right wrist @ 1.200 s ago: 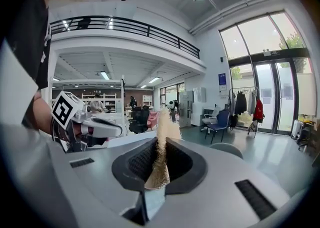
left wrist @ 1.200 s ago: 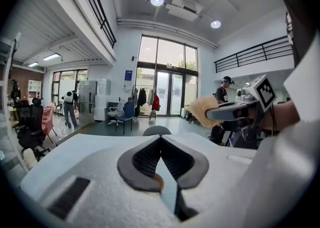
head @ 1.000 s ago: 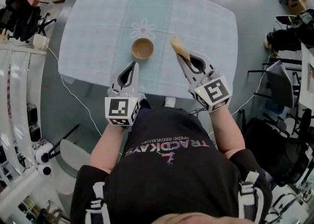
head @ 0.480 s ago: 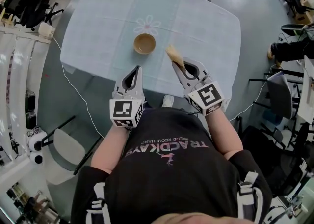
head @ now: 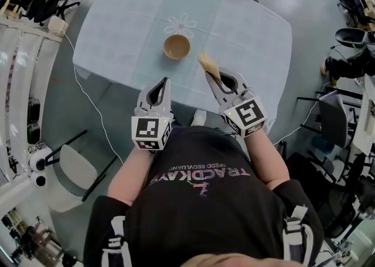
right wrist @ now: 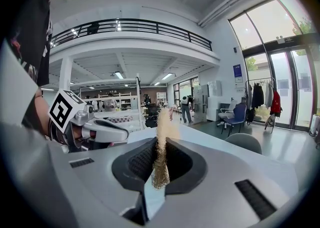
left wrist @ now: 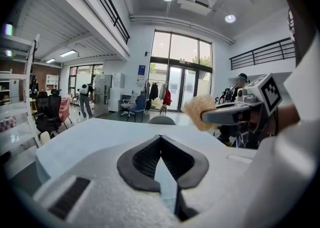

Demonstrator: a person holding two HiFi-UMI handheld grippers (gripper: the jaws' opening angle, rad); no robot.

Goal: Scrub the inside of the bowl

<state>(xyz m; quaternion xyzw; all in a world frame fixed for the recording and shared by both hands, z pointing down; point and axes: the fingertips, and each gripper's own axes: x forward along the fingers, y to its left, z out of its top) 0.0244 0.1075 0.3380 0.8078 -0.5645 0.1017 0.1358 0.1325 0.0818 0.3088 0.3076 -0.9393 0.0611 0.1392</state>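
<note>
Held side by side over the desk's (head: 117,26) near edge: left claw (head: 165,81) closed, empty; right claw (head: 212,76) clamped on scrubber (head: 208,64), short of bowl (head: 176,46).

Your scrubber (head: 208,64) looks coarse and fibrous; the bowl (head: 176,46), upper centre, smooth matt brown; the bench (head: 117,23), pale cloth-covered.

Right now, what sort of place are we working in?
Probably a big open office or lab hall, not a kitchen: a railed upper gallery, tall glass doors, and office chairs beyond the cloth-covered table.
</note>
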